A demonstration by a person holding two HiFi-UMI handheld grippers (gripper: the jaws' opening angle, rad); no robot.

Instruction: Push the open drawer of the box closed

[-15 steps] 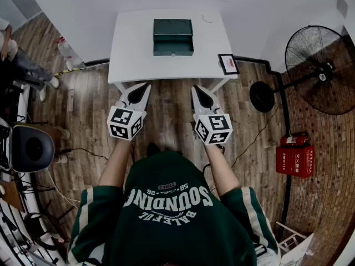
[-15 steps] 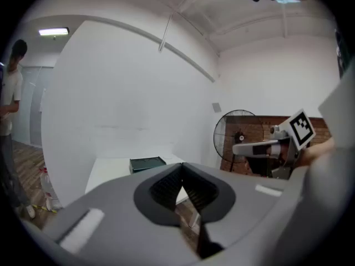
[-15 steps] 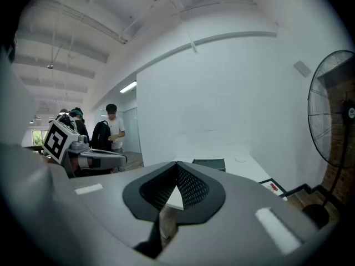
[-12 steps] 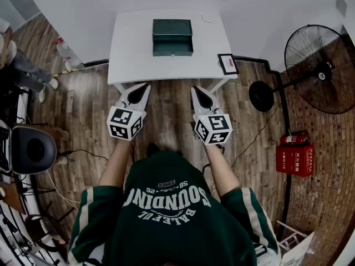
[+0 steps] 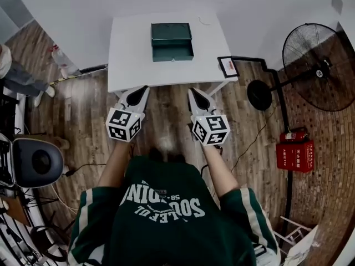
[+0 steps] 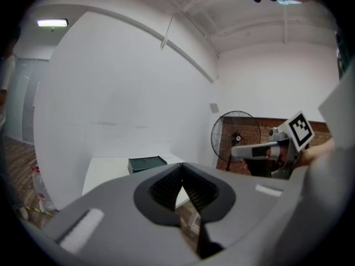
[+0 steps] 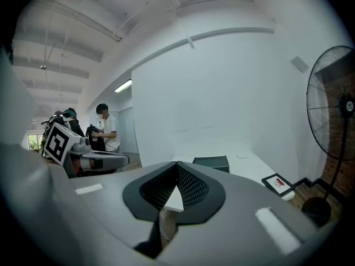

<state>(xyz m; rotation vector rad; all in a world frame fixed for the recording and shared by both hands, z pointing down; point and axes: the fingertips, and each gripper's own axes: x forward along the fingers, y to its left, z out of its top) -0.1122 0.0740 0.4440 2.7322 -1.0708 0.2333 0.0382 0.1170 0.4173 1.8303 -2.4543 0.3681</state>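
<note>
Obs.: dark green box [image 5: 172, 31] sits on the white surface [image 5: 128, 65], about mid-width and toward the far side. Its drawer [image 5: 173, 51] stands out from the side facing the person. Task not yet started.

Claws: left claw [image 5: 143, 88] and right claw [image 5: 195, 92] are both closed with nothing between the pads. Both are held over the floor just short of the near edge of the surface and well apart from the box.

Handling, judged:
- The box looks rigid and hard-walled, with a smooth finish. Material cannot be told from here.
- It is probably light for its footprint, so on that smooth surface the whole box may slide away rather than the drawer going in.
- No grasp is needed. Press a closed claw tip flat against the drawer front.
- Contact at the middle of the front face, pushing straight along the drawer's travel. An off-centre push could skew and jam it.
- The front may be slick, so keep the tip square to it.
- The spare claw could brace the far wall of the box if it creeps.
</note>
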